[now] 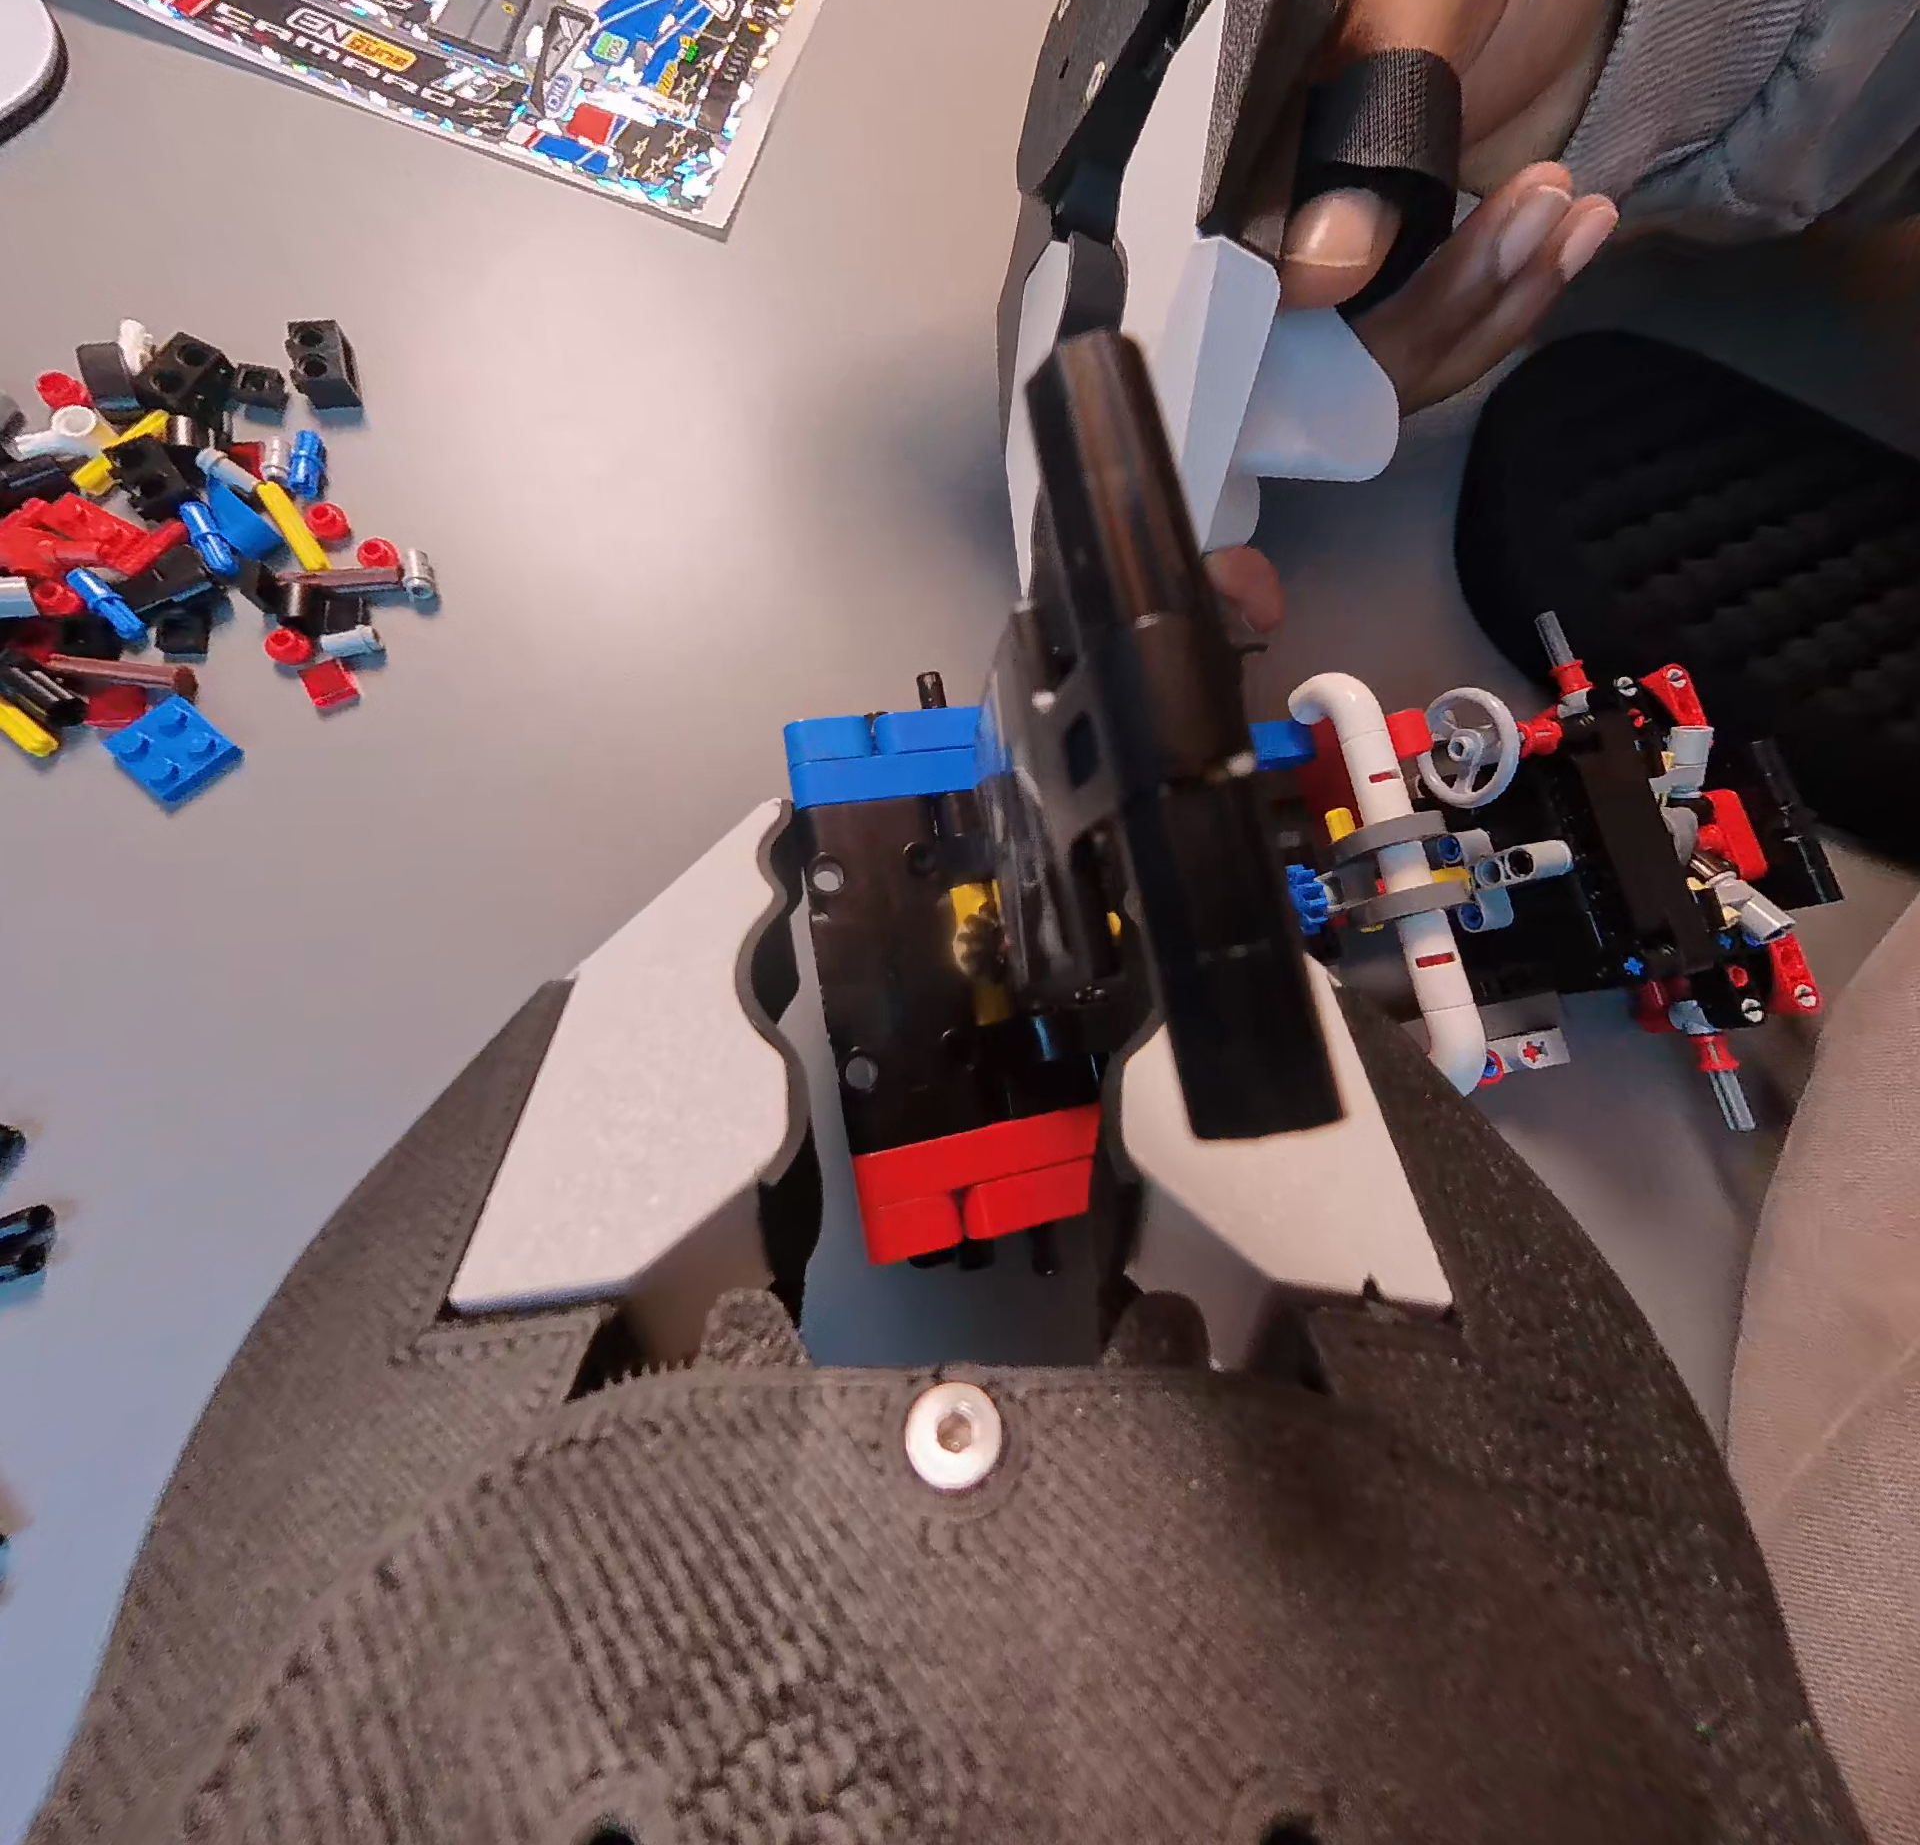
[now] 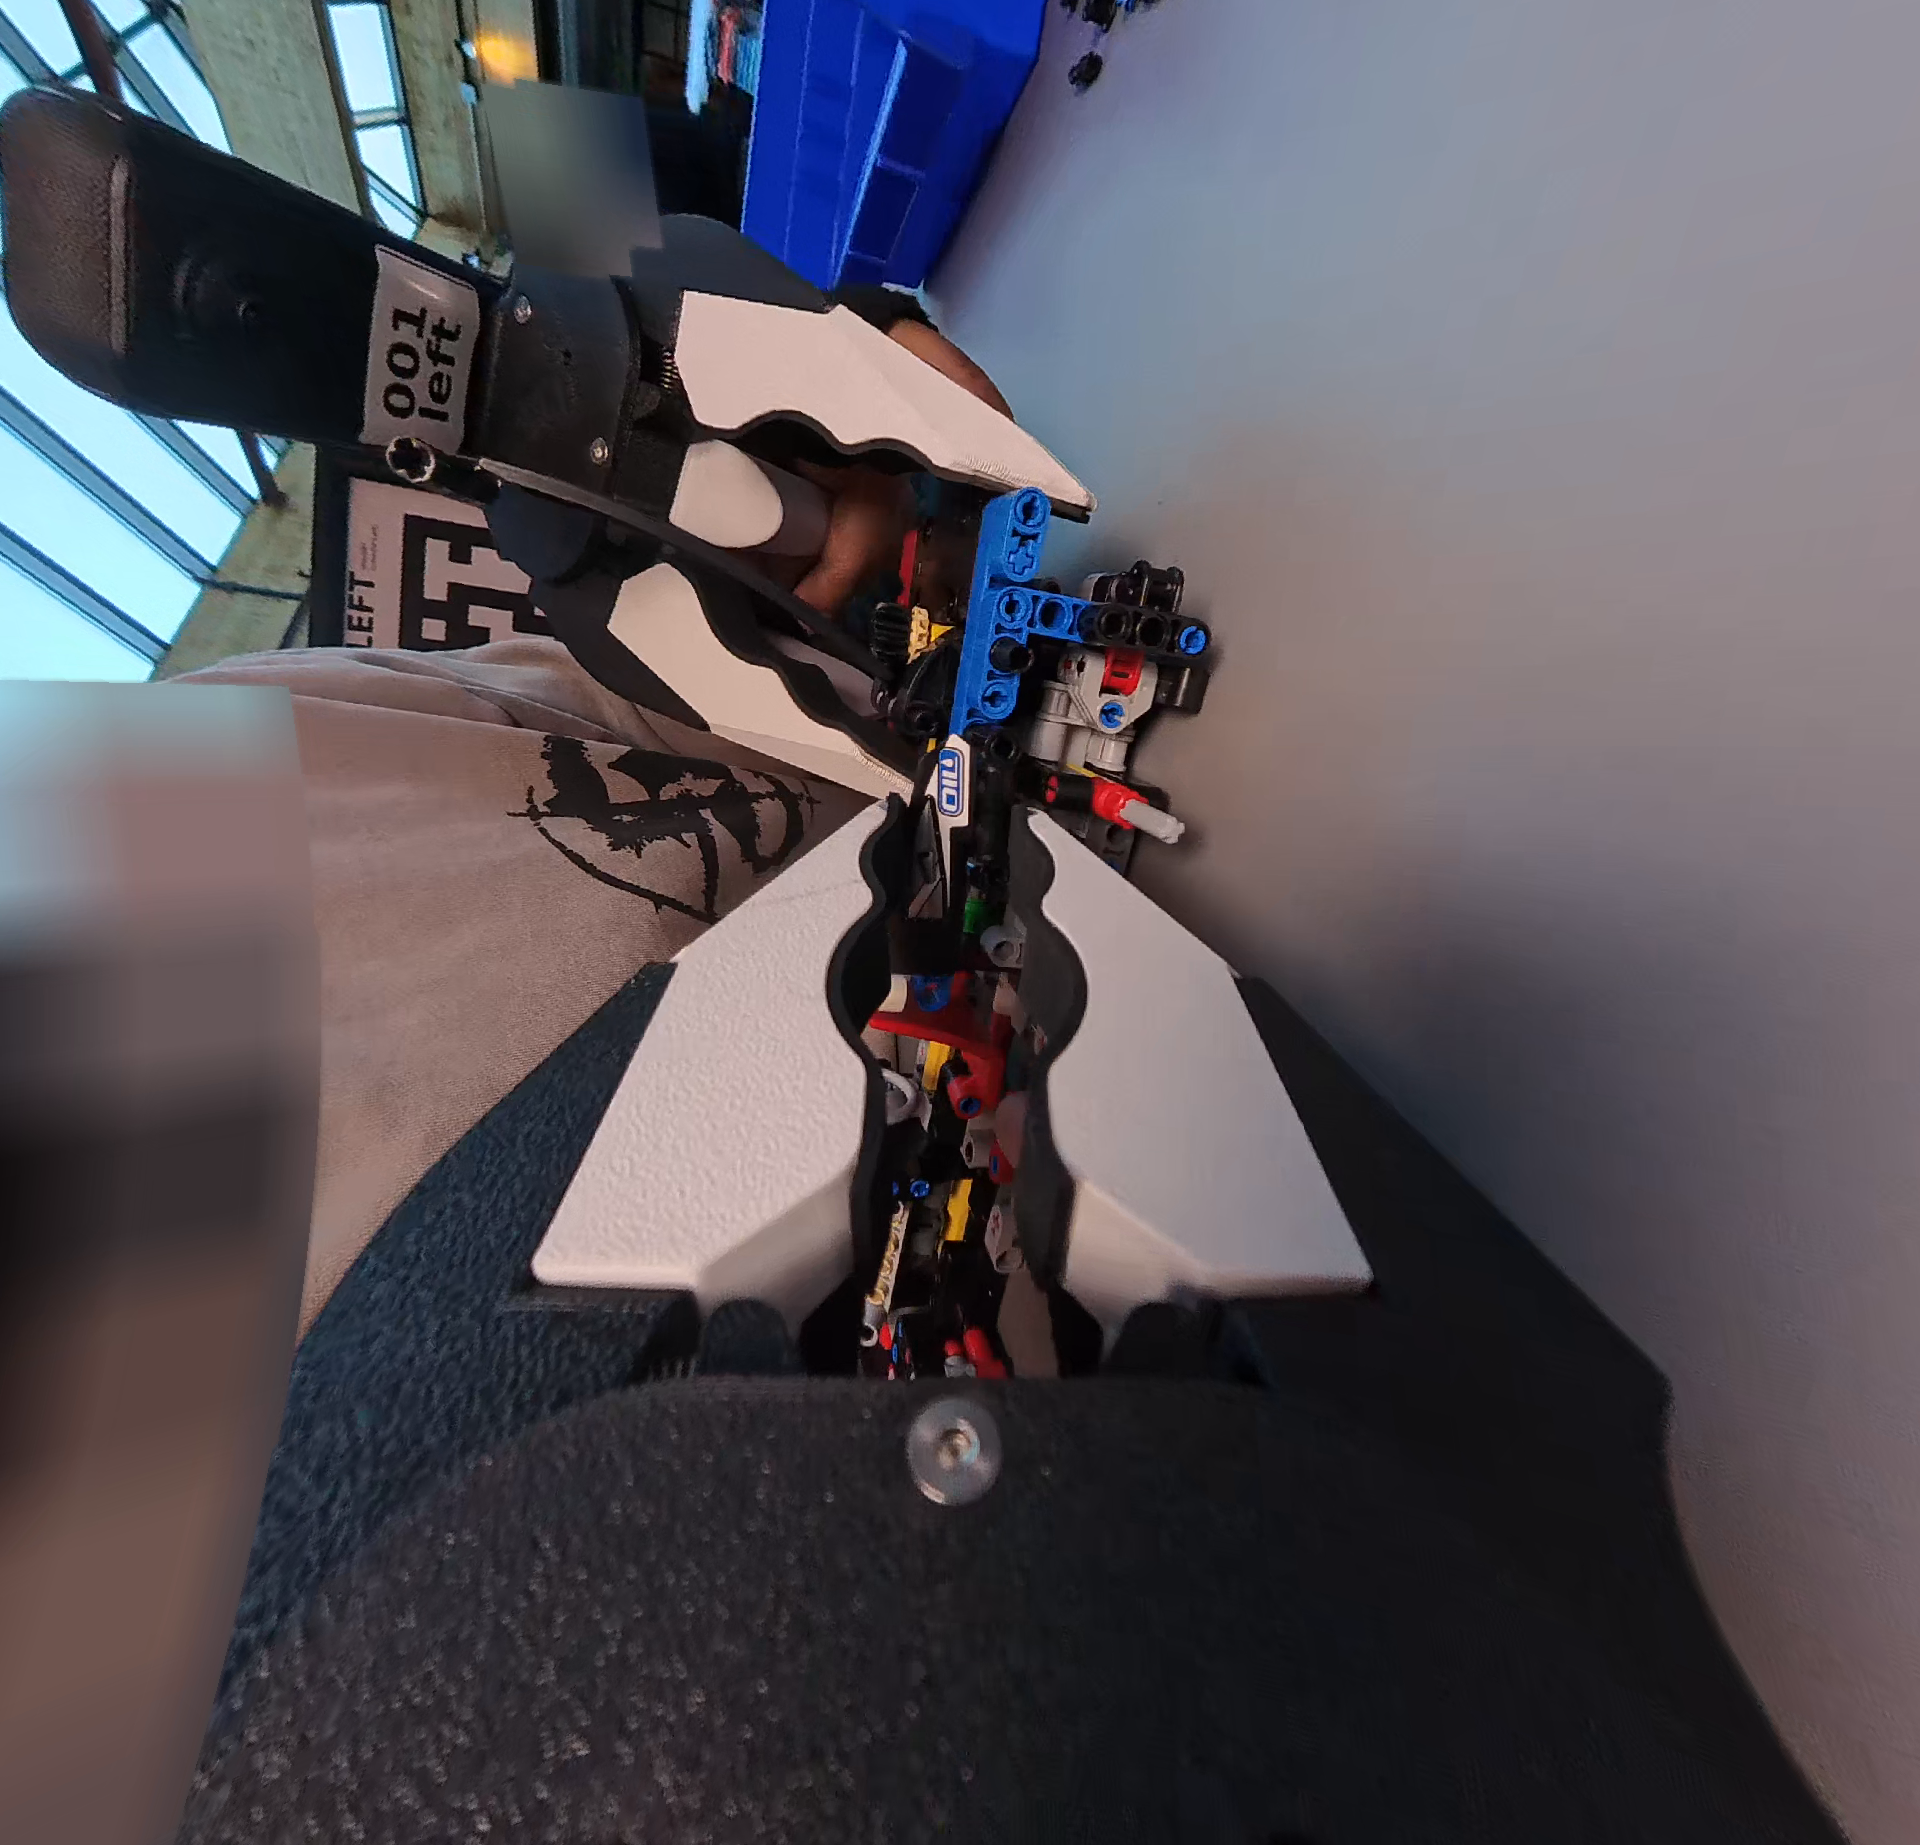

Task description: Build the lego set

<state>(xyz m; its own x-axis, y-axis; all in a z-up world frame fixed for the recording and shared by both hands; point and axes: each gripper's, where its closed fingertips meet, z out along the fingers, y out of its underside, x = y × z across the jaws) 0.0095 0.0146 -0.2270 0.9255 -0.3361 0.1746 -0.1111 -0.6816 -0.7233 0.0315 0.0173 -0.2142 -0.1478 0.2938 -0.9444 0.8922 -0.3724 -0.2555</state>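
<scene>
Left wrist view: gripper (image 1: 951, 974) around lego model (image 1: 935, 964).

Lettering shows on the sticker sheet (image 1: 436, 39) and a tongs label (image 2: 421, 361).

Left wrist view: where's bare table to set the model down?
Free: the grey table between the loose parts pile and the lego model, bordered above by the sticker sheet. Crowded: far left by the pile, and right, where the right gripper and black pad sit.
</scene>
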